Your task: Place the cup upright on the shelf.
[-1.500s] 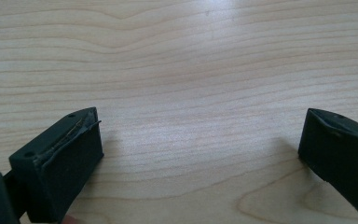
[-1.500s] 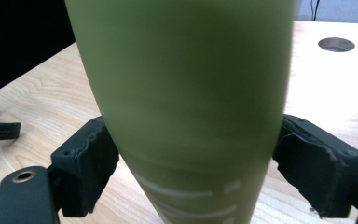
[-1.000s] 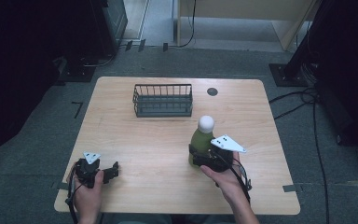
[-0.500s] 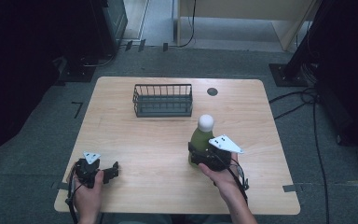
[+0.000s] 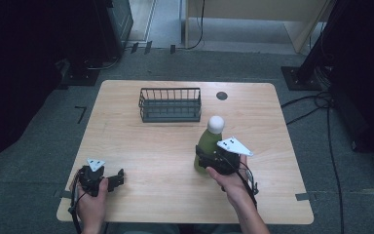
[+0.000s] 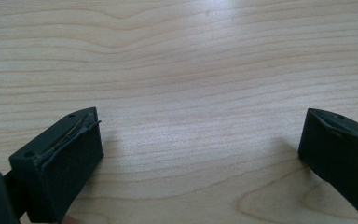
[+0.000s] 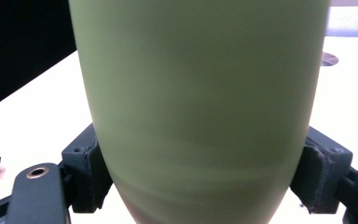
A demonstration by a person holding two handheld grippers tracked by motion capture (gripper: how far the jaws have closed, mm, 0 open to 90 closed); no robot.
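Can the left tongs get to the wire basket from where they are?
Probably yes. The left tongs are open with nothing in them, and bare table lies between them and the wire basket. The green bottle stands off to the side.

Dim surroundings, evenly lit table point(image 5: 151, 146) w/ soft shadows; close-up green bottle point(image 7: 200, 107) blurry, bg overexposed.

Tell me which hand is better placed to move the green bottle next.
Right. The right gripper has just closed its jaws on the green bottle, low on its body. The left gripper sits open near the table's front left, away from the bottle.
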